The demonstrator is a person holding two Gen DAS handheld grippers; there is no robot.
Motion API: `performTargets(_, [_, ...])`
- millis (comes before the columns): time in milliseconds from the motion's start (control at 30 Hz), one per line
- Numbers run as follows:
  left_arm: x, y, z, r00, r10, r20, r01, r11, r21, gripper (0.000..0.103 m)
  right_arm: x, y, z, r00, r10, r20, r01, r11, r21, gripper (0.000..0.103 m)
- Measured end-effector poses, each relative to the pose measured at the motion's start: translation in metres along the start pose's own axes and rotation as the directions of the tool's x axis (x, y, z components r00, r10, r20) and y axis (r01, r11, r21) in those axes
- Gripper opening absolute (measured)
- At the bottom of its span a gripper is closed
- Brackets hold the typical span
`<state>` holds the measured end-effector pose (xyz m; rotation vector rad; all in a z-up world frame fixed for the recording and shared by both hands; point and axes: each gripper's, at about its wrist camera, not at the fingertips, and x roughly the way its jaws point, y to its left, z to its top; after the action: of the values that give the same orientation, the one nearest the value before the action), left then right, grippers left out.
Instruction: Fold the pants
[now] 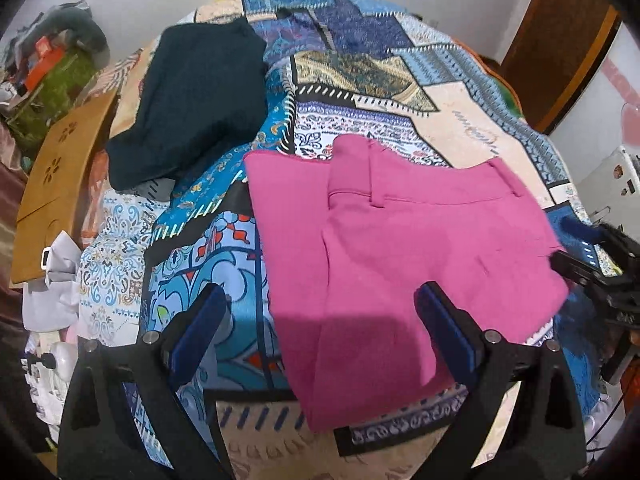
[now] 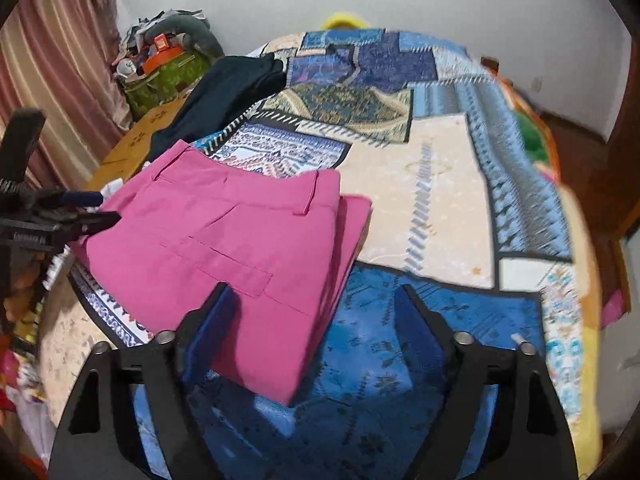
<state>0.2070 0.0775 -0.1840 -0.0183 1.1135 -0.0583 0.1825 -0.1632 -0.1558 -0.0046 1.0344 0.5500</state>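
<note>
The pink pants lie folded into a compact rectangle on the patterned bedspread; they also show in the right wrist view, waistband away from me. My left gripper is open and empty, hovering over the near edge of the pants. My right gripper is open and empty, above the pants' right corner and the blue patch of bedspread. The right gripper shows at the right edge of the left wrist view, the left gripper at the left edge of the right wrist view.
A dark navy garment lies folded at the far left of the bed, also in the right wrist view. A wooden board leans beside the bed. Clutter sits in the far corner by the curtain.
</note>
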Motion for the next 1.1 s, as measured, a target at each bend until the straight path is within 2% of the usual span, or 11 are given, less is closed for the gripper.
performTargets(33, [-0.003,0.001,-0.003,1.0,-0.003,0.016,0.003,1.0,0.0,0.096,0.001,-0.003,0.0,1.0,0.027,-0.011,-0.027,0.999,0.021,0.064])
performTargets(100, [-0.007,0.002,-0.007,0.999,-0.012,0.031,0.012,1.0,0.006,0.08,0.002,-0.006,-0.001,0.997,0.079,-0.025,-0.078,0.995,0.058,0.055])
performTargets(133, [-0.009,0.002,-0.01,0.999,-0.008,0.032,0.007,1.0,0.013,0.076,0.003,-0.007,-0.002,0.995,0.098,-0.034,-0.095,0.993,0.068,0.049])
performTargets(167, [-0.009,0.003,-0.011,0.999,-0.007,0.033,0.006,1.0,0.017,0.069,0.003,-0.007,-0.003,0.993,0.108,-0.04,-0.105,0.992,0.068,0.044])
performTargets(233, [-0.011,0.004,-0.016,0.999,-0.007,0.047,0.006,1.0,0.022,0.063,0.002,-0.002,-0.005,0.992,0.118,-0.041,-0.116,0.992,0.053,0.037])
performTargets(300, [-0.011,0.005,-0.02,0.998,0.039,0.045,-0.04,0.999,0.027,0.046,0.001,0.004,-0.007,0.994,0.102,-0.041,-0.101,0.995,0.023,0.034])
performTargets(433, [-0.009,0.011,-0.032,0.996,0.08,0.049,-0.081,0.996,0.021,0.045,0.002,0.01,-0.01,0.997,0.071,-0.04,-0.073,0.997,-0.032,0.031])
performTargets(633, [-0.013,0.02,-0.033,0.998,0.049,0.049,-0.049,0.999,-0.003,0.045,0.001,0.007,-0.011,0.997,0.073,-0.035,-0.073,0.997,-0.005,0.031])
performTargets(767, [-0.022,0.019,-0.018,0.993,0.093,0.069,-0.096,0.995,0.034,0.046,0.0,0.006,-0.009,0.996,0.075,-0.053,-0.074,0.997,0.011,0.032])
performTargets(933, [-0.027,0.016,0.016,0.995,0.005,0.101,-0.009,0.999,0.038,0.058,0.001,0.004,-0.009,0.995,0.082,-0.064,-0.08,0.997,0.02,0.032])
performTargets(1100, [-0.008,-0.002,0.048,0.996,0.006,0.093,-0.017,0.994,0.108,0.059,-0.001,0.005,-0.002,0.994,0.077,-0.081,-0.076,0.997,0.012,0.032])
